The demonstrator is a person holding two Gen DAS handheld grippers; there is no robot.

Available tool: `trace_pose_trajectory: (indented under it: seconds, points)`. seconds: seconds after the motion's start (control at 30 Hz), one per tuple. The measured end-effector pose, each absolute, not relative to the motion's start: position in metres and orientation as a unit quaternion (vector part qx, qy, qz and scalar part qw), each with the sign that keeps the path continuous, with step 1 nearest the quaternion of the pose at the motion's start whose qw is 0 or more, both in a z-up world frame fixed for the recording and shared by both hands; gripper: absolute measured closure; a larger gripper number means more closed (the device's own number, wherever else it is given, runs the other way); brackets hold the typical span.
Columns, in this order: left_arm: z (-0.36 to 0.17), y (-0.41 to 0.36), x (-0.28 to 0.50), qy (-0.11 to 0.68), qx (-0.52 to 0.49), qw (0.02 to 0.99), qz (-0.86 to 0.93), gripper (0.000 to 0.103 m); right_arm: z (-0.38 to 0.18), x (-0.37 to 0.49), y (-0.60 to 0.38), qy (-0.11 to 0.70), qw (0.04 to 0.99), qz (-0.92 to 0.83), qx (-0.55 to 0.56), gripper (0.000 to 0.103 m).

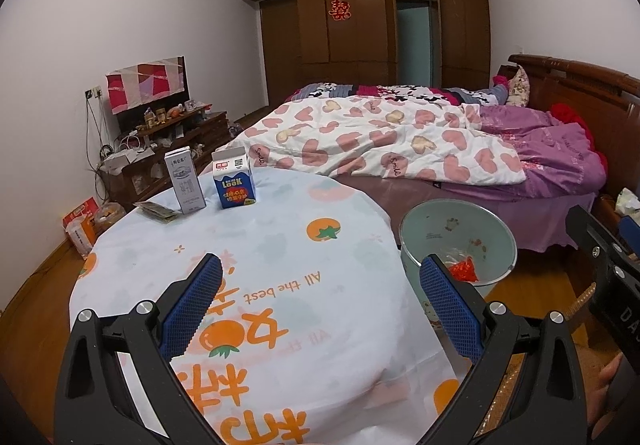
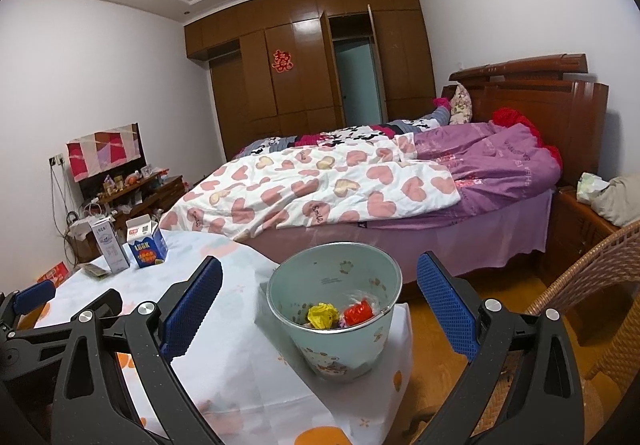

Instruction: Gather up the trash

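Low at the centre of the right wrist view, the pale green bin (image 2: 336, 309) holds yellow (image 2: 322, 316) and red wrappers (image 2: 359, 313). Upper left, two cartons (image 2: 146, 243) and a flat packet (image 2: 95, 269) stand on the table (image 2: 224, 357). Both the right gripper (image 2: 320, 309) and left gripper (image 1: 320, 309) gape wide, empty.

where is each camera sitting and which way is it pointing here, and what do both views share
Left wrist: on the left gripper, over the table, facing the bed and wardrobe; shows its own open blue fingers, part of the right gripper and a bit of hand.
Right wrist: on the right gripper, above the bin at the table's edge, facing the same way; shows its open fingers and the left gripper.
Shared: two cartons, bin, bed.
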State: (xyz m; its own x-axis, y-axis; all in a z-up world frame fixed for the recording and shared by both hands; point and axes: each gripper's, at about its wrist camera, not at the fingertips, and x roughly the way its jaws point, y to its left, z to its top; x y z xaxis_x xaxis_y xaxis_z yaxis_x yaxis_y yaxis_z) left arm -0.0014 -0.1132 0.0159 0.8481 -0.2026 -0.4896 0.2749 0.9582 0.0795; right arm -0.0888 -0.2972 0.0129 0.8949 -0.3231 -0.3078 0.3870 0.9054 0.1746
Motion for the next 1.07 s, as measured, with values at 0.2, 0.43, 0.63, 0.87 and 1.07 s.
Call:
trace_pose_trajectory:
  seconds: [0.2,0.43,0.63,0.87,1.07]
  points:
    - [0.0161,-0.1149,-0.0023,0.240,0.080,0.961,-0.108,0.006,0.0124,-0.0893,-0.2958,0.139,0.966,-0.184,0.118,0.007]
    - [0.0159,-0.1117,-0.0031,0.239,0.078,0.960,-0.122,0.007,0.0118,-0.0909,-0.2934,0.136,0.967,-0.182,0.118,0.007]
    - [0.0146,-0.1120,-0.0036,0.239,0.082,0.961,-0.117,0.007,0.0123,-0.0915,-0.2930,0.136,0.966,-0.183,0.120,0.007]
    - [0.0167,-0.1069,0.0004,0.248,0.066,0.960,-0.112,0.006,0.0127,-0.0913,-0.2928,0.133,0.967,-0.183,0.118,0.007]
    - [0.0124,-0.1059,0.0028,0.260,0.068,0.957,-0.108,0.006,0.0126,-0.0916,-0.2927,0.134,0.967,-0.182,0.119,0.007]
